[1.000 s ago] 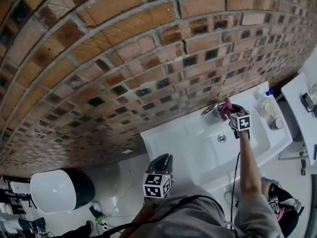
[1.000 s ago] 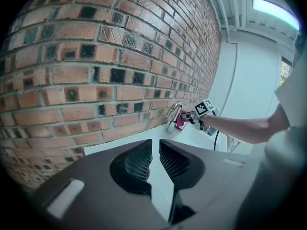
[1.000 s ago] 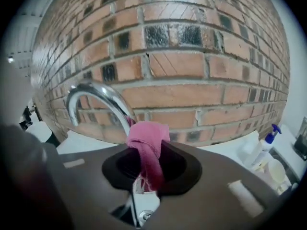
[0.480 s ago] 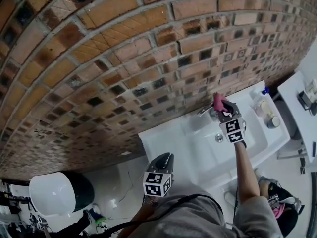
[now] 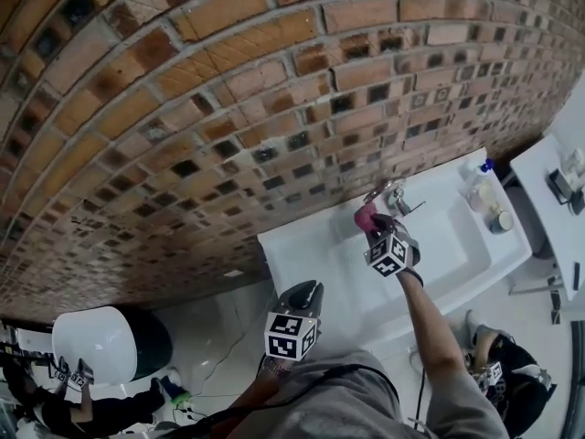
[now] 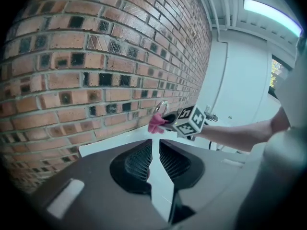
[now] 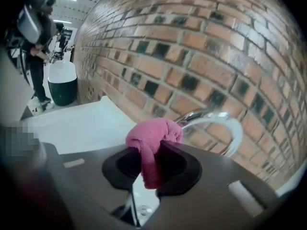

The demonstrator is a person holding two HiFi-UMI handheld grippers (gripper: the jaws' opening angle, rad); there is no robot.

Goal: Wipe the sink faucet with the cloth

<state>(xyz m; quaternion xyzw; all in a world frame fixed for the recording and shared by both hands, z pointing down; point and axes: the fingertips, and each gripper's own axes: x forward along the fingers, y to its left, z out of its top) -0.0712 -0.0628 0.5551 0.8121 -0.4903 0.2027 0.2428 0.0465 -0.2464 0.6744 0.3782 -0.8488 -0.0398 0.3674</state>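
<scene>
A chrome faucet (image 5: pixel 390 193) curves over the white sink (image 5: pixel 302 245) against the brick wall. My right gripper (image 5: pixel 370 222) is shut on a bunched pink cloth (image 5: pixel 365 216), just left of the faucet and above the basin. In the right gripper view the cloth (image 7: pixel 152 143) bulges out between the jaws, and the faucet arch (image 7: pixel 218 122) stands close behind it on the right, apart from the cloth. My left gripper (image 5: pixel 303 296) hangs in front of the sink's near edge, jaws together with nothing held. The left gripper view shows the cloth (image 6: pixel 156 123) beside the faucet (image 6: pixel 162 107).
A soap bottle (image 5: pixel 477 183) and a small jar (image 5: pixel 501 221) stand on the sink's right end. A white counter (image 5: pixel 548 186) lies further right. A white-lidded dark bin (image 5: pixel 101 346) sits on the floor at left, with a person (image 5: pixel 55 405) beside it.
My right gripper has carried the cloth leftwards, from the faucet's right side across to its left. The left gripper has stayed put.
</scene>
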